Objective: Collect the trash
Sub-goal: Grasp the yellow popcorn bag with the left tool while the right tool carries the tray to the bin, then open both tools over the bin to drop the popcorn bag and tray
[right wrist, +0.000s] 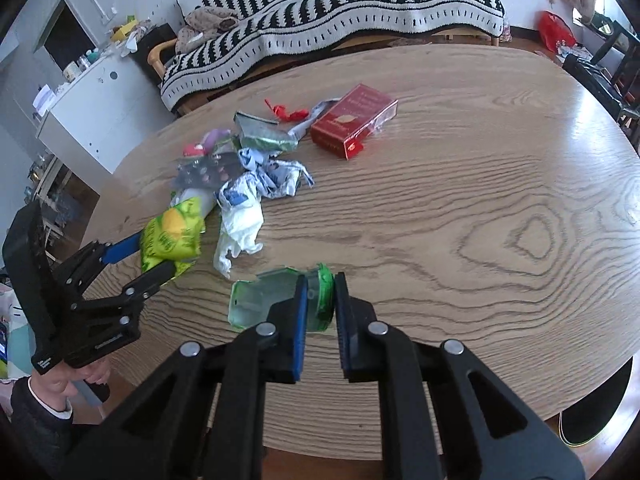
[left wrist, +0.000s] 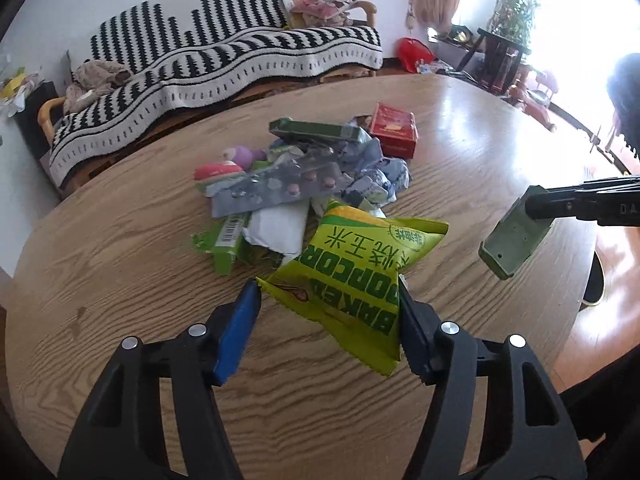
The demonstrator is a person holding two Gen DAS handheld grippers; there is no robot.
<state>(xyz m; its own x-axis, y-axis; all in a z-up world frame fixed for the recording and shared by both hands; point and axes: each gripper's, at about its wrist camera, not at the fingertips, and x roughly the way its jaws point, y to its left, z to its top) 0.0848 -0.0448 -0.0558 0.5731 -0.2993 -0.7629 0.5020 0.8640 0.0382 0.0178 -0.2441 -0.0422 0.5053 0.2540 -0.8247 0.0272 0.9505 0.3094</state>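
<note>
A yellow-green popcorn bag lies between the open fingers of my left gripper, at the near edge of the trash pile. The bag touches the right finger; the left finger stands apart from it. In the right wrist view the left gripper straddles the same bag. My right gripper is shut on a green clear plastic container and holds it over the table. That container also shows in the left wrist view at the right.
The round wooden table carries a red box, crumpled blue-white wrappers, a white plastic scrap, a pill blister and green cartons. A striped sofa stands behind; a white cabinet stands left.
</note>
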